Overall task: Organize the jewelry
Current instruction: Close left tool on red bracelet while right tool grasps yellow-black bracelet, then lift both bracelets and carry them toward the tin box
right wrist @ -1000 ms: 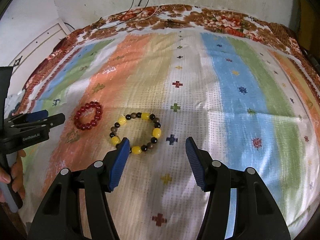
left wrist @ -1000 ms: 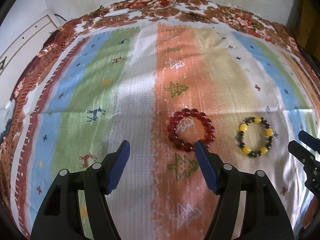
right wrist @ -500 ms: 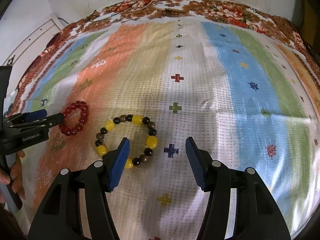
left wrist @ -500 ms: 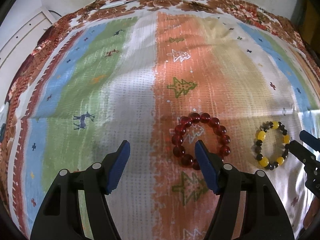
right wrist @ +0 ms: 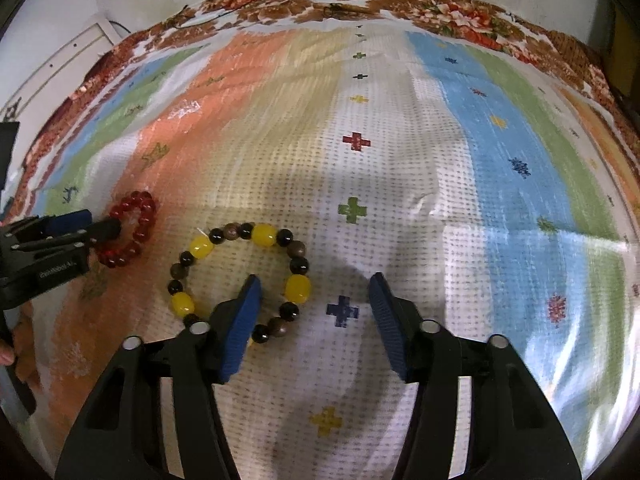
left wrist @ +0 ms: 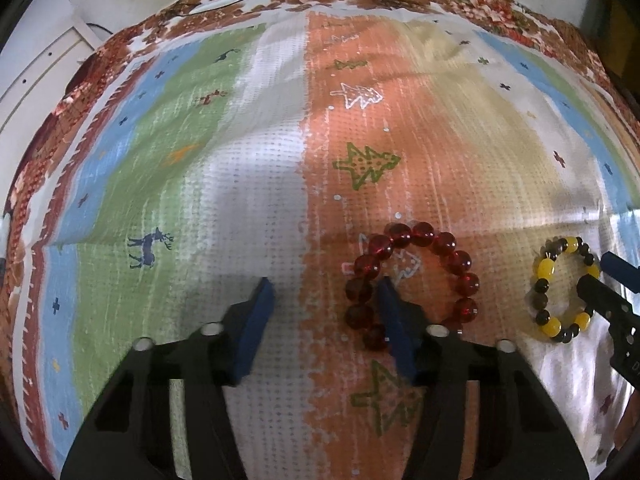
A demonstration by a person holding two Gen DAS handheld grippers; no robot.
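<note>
Bracelets lie flat on the striped cloth [right wrist: 400,184], near each other but apart: the red bracelet [left wrist: 412,280] to the left, the yellow bracelet [right wrist: 240,280] to the right. Both tools hang low with jaws wide apart and nothing in them. The left gripper [left wrist: 324,324] has its right pad poking down inside the red ring, the other pad outside on bare cloth, so the near arc of beads sits between them. The right gripper [right wrist: 312,320] is set much the same way, its left pad inside the yellow ring and its right pad out on the white stripe. To my eye the step is a pickup of each ring by one side. Done well, each tool would sink until the pads brush the cloth, then close slowly across one or two beads, square to the string. Round beads are slick and may squirt sideways, so a centred pinch matters, and the lift should be straight up to keep from snagging the weave.
</note>
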